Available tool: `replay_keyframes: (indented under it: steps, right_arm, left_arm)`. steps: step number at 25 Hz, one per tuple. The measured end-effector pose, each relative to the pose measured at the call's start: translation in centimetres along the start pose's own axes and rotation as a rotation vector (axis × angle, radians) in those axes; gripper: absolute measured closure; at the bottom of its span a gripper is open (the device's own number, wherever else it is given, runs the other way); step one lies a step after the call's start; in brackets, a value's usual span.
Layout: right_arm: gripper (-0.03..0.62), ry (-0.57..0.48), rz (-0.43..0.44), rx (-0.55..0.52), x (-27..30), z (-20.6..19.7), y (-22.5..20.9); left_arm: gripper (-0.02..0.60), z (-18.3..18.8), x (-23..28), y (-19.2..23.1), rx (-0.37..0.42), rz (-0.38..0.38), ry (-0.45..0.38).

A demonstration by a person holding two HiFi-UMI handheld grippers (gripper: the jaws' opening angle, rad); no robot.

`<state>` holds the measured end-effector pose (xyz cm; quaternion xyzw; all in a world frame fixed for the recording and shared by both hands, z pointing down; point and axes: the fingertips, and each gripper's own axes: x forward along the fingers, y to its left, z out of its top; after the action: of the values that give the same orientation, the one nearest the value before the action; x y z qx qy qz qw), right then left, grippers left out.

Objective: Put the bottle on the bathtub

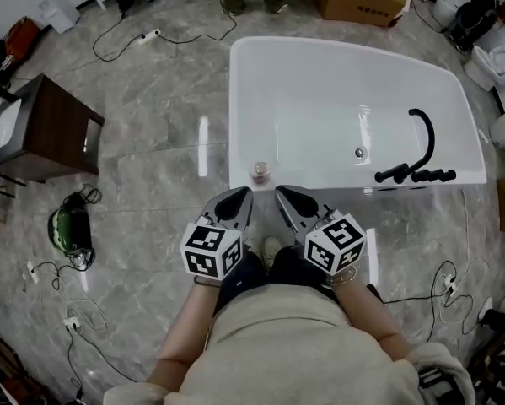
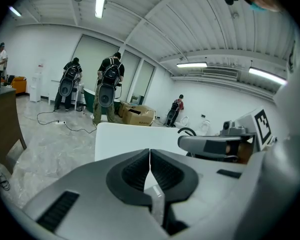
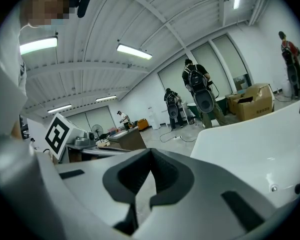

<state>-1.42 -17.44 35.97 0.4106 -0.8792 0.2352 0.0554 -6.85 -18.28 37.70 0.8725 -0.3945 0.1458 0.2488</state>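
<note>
Left gripper (image 1: 240, 197) and right gripper (image 1: 284, 196) are hovering clenched and empty before the tub (image 1: 336, 83).
Both pairs of jaws are pressing tip to tip on nothing, side by side at the lower middle of the head view. The bottle (image 1: 260, 173) is standing on the tub's near rim, just above the left gripper's tip and apart from it. A black tap (image 1: 416, 154) is sitting on the rim at right; a dark cabinet (image 1: 41, 129) is standing at far left.

The right gripper (image 3: 151, 150), fingers together and empty, overlooks the bathtub (image 3: 255, 134).
</note>
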Motion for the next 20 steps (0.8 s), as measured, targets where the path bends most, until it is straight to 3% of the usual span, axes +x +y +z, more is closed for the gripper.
replay_keyframes:
  steps: [5, 10, 20]
  right_arm:
    - [0.595, 0.002, 0.013, -0.037, -0.3, 0.9, 1.4]
    - [0.595, 0.022, 0.015, -0.078, -0.3, 1.2, 1.7]
    - [0.595, 0.042, 0.005, -0.107, 0.5, 1.6, 1.7]
  left_arm:
    - [0.574, -0.1, -0.6, -0.4, -0.016, 0.011, 0.012]
    - [0.574, 0.3, -0.7, -1.4, 0.084, 0.022, 0.021]
    - [0.574, 0.2, -1.0, -0.5, 0.029, 0.045, 0.017]
